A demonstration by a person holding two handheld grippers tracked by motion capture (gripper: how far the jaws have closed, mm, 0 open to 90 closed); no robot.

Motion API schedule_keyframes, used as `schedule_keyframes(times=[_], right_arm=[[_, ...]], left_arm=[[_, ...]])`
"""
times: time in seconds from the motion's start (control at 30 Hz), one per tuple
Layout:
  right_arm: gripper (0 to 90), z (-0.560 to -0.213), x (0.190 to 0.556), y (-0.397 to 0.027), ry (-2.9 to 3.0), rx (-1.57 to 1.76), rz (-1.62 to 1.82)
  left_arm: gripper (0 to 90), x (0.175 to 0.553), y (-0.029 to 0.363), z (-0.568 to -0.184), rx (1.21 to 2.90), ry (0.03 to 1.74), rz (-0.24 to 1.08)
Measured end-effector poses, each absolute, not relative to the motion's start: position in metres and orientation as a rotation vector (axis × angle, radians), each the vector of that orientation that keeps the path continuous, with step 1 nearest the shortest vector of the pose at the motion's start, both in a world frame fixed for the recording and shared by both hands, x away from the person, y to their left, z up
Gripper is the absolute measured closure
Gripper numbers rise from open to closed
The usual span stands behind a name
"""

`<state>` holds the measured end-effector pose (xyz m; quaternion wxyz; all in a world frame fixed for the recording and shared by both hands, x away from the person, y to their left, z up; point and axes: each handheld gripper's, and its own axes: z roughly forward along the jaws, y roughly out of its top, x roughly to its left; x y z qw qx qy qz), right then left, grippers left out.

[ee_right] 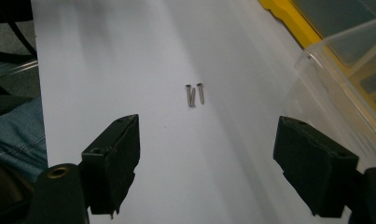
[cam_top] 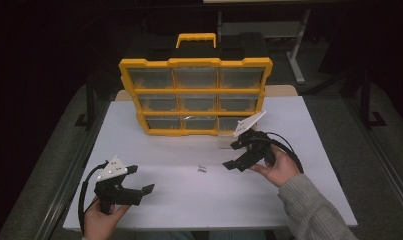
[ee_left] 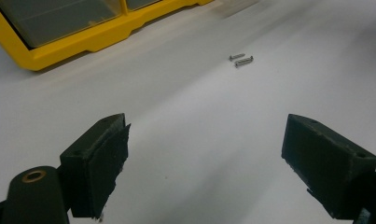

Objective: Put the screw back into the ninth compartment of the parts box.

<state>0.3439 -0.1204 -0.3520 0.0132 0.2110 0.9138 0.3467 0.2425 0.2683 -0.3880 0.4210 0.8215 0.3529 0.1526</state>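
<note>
On the white worktop point(cam_top: 299, 125) stands one yellow organizer point(cam_top: 195, 95) with nine clear drawers in three rows of three and one yellow handle point(cam_top: 196, 39) on top. Near the middle of the worktop lie small screws point(cam_top: 202, 169): the right gripper view shows three, two touching and crossing at their tips and one just beside them; the left gripper view resolves only two shapes. One clear bin point(ee_right: 337, 88) sits on the worktop just in front of the organizer's lower right corner, at the right edge of the right gripper view.

Two hand-held grippers are in use. The left hand-held gripper point(cam_top: 141, 181) is at the near left of the worktop, well apart from the screws, which lie ahead of it and to its right; its jaws are spread wide and hold nothing. The right hand-held gripper point(cam_top: 236, 156) is near the screws, just to their right in the high view; the screws lie ahead between its jaws' lines. Its jaws are also spread wide and hold nothing.

The left hand point(cam_top: 101, 220) grips its tool from below at the near edge, jaws pointing right and slightly forward. The right hand point(cam_top: 279, 167), in a grey sleeve point(cam_top: 314, 210), reaches in from the near right, jaws pointing left and down toward the worktop.
</note>
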Motion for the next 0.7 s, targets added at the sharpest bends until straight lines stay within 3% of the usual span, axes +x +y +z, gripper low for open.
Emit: schedule_keyframes(times=[0.7], right_arm=[[49.3,-0.378,0.361,-0.062,2.982,0.442,0.984]], left_arm=[[14.2,0.243,0.269,-0.388,2.061,0.884,0.379]])
